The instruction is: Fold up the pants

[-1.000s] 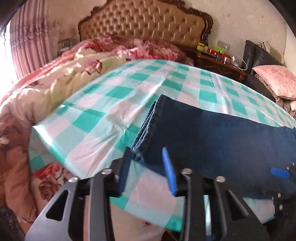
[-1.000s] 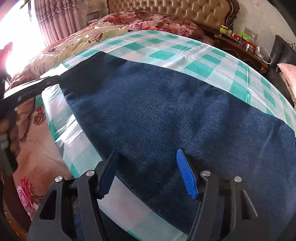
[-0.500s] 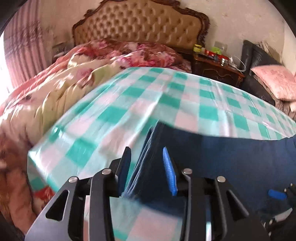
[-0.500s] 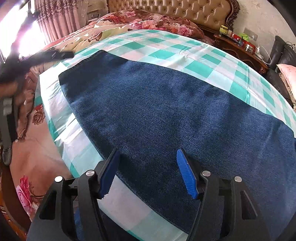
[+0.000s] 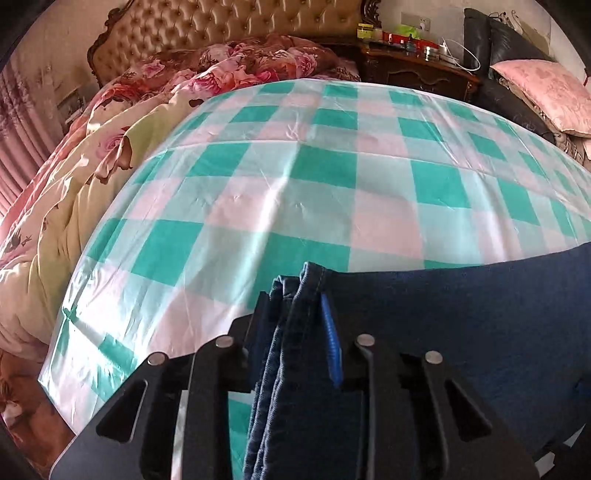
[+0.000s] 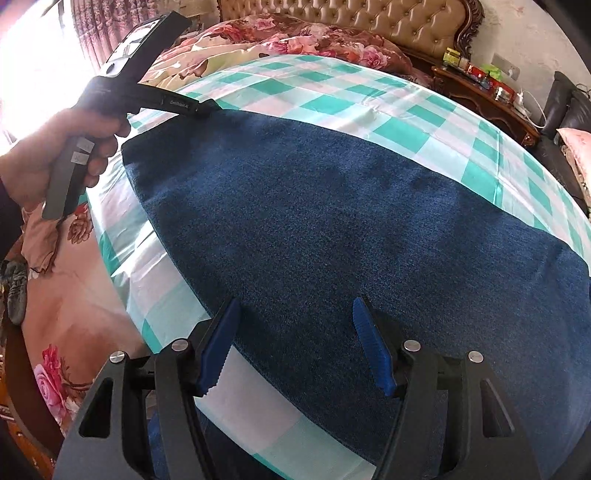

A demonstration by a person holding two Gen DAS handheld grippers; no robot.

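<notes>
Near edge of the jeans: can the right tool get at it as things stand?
Probably yes. The right tool hangs open right over the jeans at their near edge, with nothing between its fingers and the denim. The left tool grips the far corner, well off to the side.

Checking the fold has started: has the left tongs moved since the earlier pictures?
Yes. The left tongs went from the jeans' near corner to the far corner, toward the headboard, jaws closing on the hem.

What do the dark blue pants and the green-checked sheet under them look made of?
Dark blue pants: denim, matte, going by the flecked weave and stitched hem edges.
Green-checked sheet: probably thin plastic or a glossy synthetic; it shines with sharp creases.
</notes>
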